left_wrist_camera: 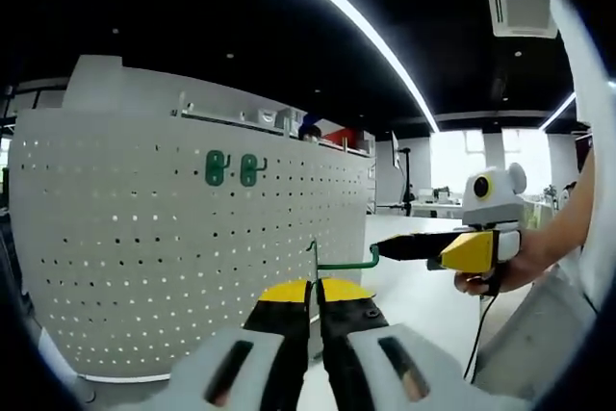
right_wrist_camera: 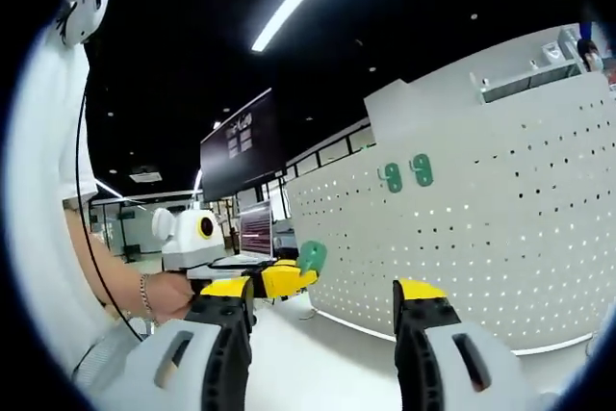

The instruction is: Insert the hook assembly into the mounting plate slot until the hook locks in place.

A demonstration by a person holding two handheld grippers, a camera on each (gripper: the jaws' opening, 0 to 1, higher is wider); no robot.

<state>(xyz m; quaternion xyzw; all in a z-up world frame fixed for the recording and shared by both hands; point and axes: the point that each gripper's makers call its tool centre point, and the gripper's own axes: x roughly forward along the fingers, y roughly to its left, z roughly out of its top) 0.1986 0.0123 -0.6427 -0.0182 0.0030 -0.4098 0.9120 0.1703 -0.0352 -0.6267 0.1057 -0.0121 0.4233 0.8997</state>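
Note:
My left gripper [left_wrist_camera: 315, 288] is shut on a green hook assembly [left_wrist_camera: 339, 262]: its thin edge rises from between the yellow tips and its hook arm reaches right. In the right gripper view the same piece shows as a green plate [right_wrist_camera: 311, 257] held at the left gripper's tip [right_wrist_camera: 289, 278]. My right gripper [right_wrist_camera: 325, 300] stands open, its jaws wide apart and nothing between them. It enters the left gripper view from the right [left_wrist_camera: 390, 247], its dark tip right beside the hook's curled end; I cannot tell if they touch. Two green mounting plates [left_wrist_camera: 234, 168] [right_wrist_camera: 405, 174] sit side by side high on the white pegboard [left_wrist_camera: 135, 267] [right_wrist_camera: 520, 228].
The pegboard stands upright on a white table [left_wrist_camera: 414, 286], close ahead of both grippers. A person's hands hold the grippers [left_wrist_camera: 510, 271] [right_wrist_camera: 168, 295]. A dark screen [right_wrist_camera: 243, 156] hangs further back. Small items rest on the shelf along the pegboard's top [left_wrist_camera: 279, 120].

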